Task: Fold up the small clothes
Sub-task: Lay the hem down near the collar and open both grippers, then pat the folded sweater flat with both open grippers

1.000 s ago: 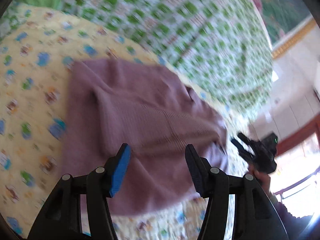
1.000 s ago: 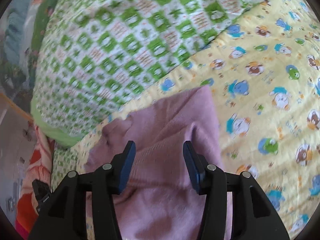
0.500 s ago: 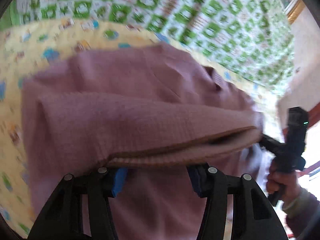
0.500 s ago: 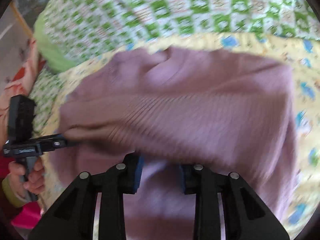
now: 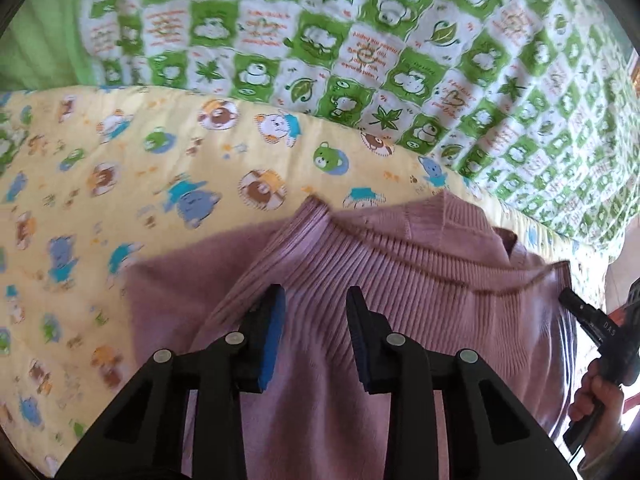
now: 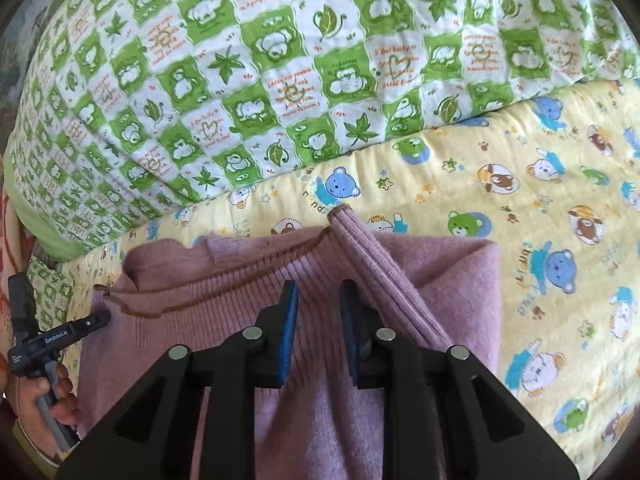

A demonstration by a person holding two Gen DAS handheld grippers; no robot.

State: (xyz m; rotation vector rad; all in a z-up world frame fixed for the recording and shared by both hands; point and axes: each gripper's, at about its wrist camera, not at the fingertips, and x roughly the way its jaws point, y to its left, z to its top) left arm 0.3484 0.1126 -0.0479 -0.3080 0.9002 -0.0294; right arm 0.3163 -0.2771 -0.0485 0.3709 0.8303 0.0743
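A mauve knitted sweater point(image 5: 420, 280) point(image 6: 200, 292) lies on a yellow cartoon-print blanket point(image 5: 120, 200) point(image 6: 540, 200). Its ribbed hem, trimmed in brown, faces both cameras and is partly folded over. My left gripper point(image 5: 316, 292) points down at the hem's left part; its jaws are closing with ribbed fabric between them and a gap still showing. My right gripper point(image 6: 318, 286) stands over the hem's right part, jaws closing and narrower, with knit in the gap. Each gripper also shows at the other view's edge, as the right gripper point(image 5: 576, 312) and the left gripper point(image 6: 92, 322), each in a hand.
A thick green-and-white checked quilt point(image 5: 360, 40) point(image 6: 240, 60) is bunched up behind the sweater along the blanket's far side. Yellow blanket lies bare to the left in the left wrist view and to the right in the right wrist view.
Both grippers have moved forward and tilted down onto the sweater's hem, and their jaws have narrowed. The hem, raised in front of the fingers half a second ago, now lies lower and further forward.
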